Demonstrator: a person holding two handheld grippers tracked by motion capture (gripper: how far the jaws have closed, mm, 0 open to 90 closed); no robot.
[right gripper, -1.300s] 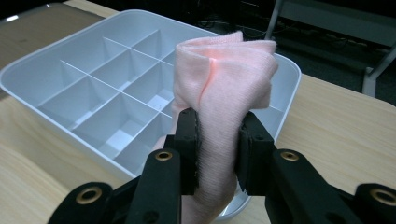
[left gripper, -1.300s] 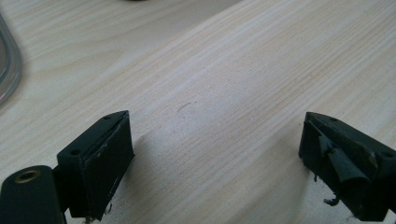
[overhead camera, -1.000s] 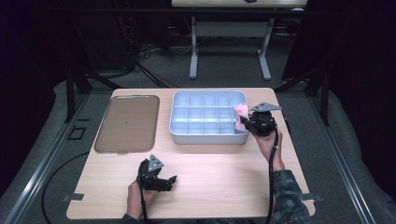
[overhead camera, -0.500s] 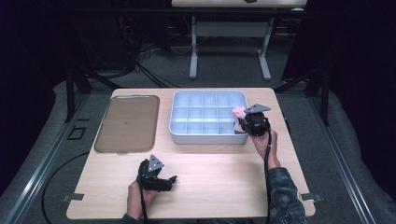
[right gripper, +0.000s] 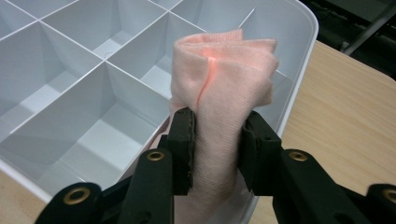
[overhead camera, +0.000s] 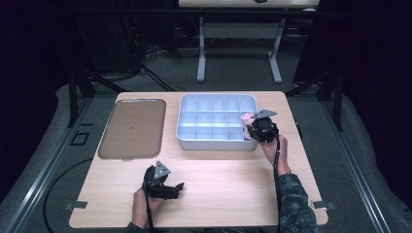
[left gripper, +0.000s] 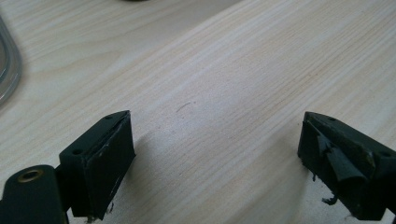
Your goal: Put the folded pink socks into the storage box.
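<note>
A rolled pink cloth (right gripper: 219,88) stands pinched between the jaws of your right claw (right gripper: 215,140), its folded top rising above the pads. You hold it at the near right corner of the white divided tray (overhead camera: 214,141), low over an end compartment, likely so it can drop straight into that cell. The pads press the cloth on both sides, though the jaws have just been easing apart, so the grip looks light. In the high view the cloth (overhead camera: 247,118) shows pink beside that claw (overhead camera: 256,127). Your left claw (left gripper: 215,154) rests idle near the front of the wooden surface (overhead camera: 228,179), jaws wide apart and holding nothing. A brown flat tray (overhead camera: 132,127) lies left of the divided tray.
</note>
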